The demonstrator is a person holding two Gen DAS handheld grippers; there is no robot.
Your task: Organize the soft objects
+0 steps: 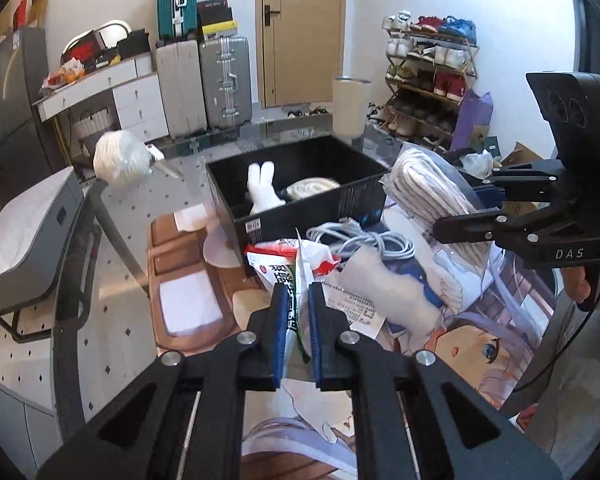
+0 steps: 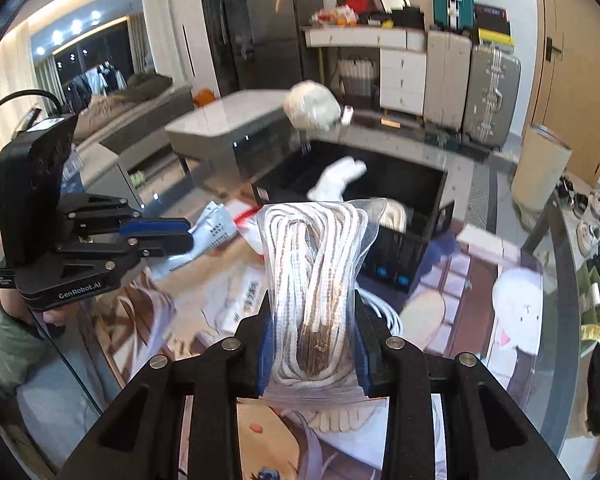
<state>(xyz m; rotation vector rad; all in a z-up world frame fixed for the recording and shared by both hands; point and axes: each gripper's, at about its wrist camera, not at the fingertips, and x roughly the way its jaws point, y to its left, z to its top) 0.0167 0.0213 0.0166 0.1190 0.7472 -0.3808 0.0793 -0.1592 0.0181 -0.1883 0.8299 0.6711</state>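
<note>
My left gripper point(image 1: 298, 300) is shut on a red, white and green snack bag point(image 1: 296, 268), held just in front of the black box point(image 1: 300, 216). The box holds a white plush rabbit point(image 1: 262, 188) and a coil of white rope point(image 1: 310, 187). My right gripper point(image 2: 314, 320) is shut on a clear bag of white cord point(image 2: 314, 264), lifted in front of the box point(image 2: 416, 248); it also shows in the left wrist view point(image 1: 428, 196). A white fluffy piece point(image 1: 384, 284) and a grey cable point(image 1: 364, 240) lie on the printed mat.
A white ball of yarn point(image 1: 118, 158) sits on the glass table's far left. A beige cup point(image 1: 350, 106) stands behind the box. A white plush point(image 2: 518, 308) lies on the mat at right. Suitcases point(image 1: 224, 80), drawers and a shoe rack point(image 1: 428, 76) line the wall.
</note>
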